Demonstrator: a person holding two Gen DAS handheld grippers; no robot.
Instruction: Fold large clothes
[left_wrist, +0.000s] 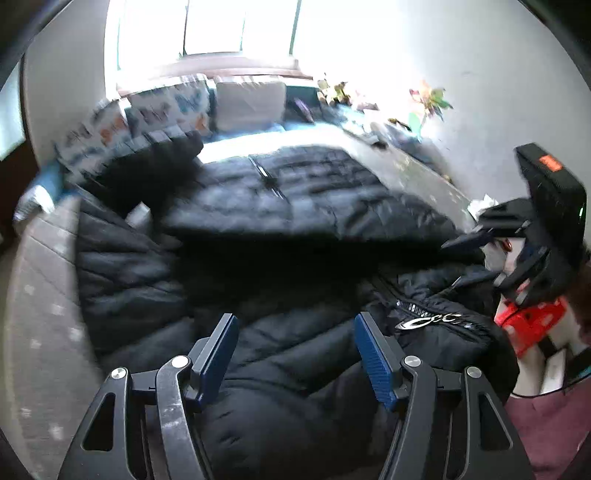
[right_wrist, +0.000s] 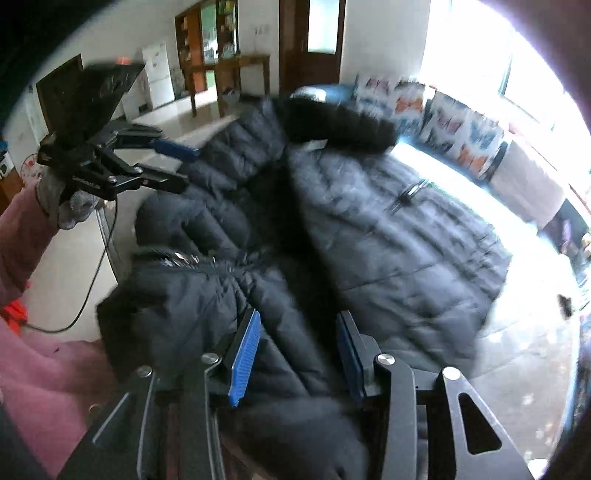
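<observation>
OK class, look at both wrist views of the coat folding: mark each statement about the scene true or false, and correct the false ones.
1. The coat is black and quilted. True.
2. The left gripper is clamped shut on the coat. False: its jaws stand open above the fabric.
3. The fur-trimmed hood lies at the far end of the coat. True.
4. The right gripper holds a white shirt. False: its jaws are open with only the black coat beneath them.
5. Patterned cushions sit behind the coat. True.
</observation>
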